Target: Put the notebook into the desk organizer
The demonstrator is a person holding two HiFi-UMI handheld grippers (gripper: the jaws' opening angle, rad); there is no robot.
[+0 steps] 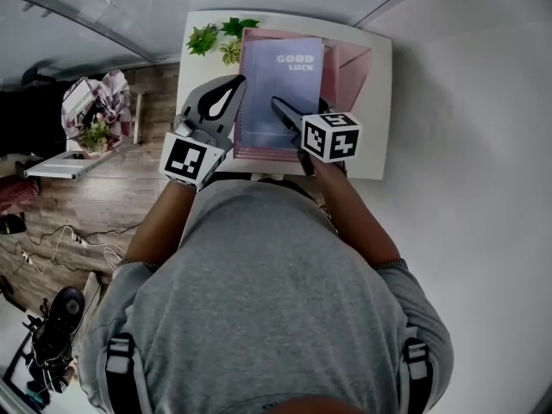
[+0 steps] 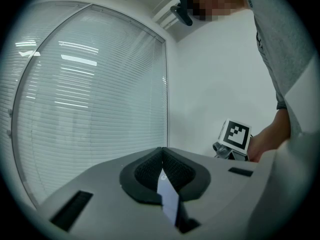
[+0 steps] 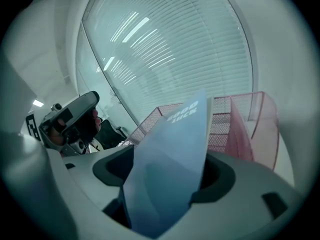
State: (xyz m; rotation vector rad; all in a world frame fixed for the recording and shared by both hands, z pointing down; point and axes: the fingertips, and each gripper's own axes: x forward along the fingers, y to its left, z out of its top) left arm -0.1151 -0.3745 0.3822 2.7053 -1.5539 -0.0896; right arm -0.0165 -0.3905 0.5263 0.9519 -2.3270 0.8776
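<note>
So the notebook (image 1: 280,84), the pale blue one with GOOD LUCK on the cover, is standing inside the pink mesh desk organizer (image 1: 349,63) on the white tabletop (image 1: 371,145). It's tipped back a bit, so the mesh looks to be carrying it. The right claw (image 1: 285,112) comes in from the near side, angled downward. Its jaws are spread wide with the notebook's near edge between them, but the pads aren't squeezing it. My read is that the organizer is doing the holding now, not the claw.

The left claw (image 1: 235,84) is closed up tip to tip with nothing in it. It's pointing level and parked just beside the notebook's left edge. I'd guess it's there as a backstop in case the notebook flops sideways, or to give it a nudge.

The task looks basically done to me. What's left is backing the right claw out without snagging the cover and dragging the notebook out. The little green plants (image 1: 216,37) at the far corner are well out of the way.
</note>
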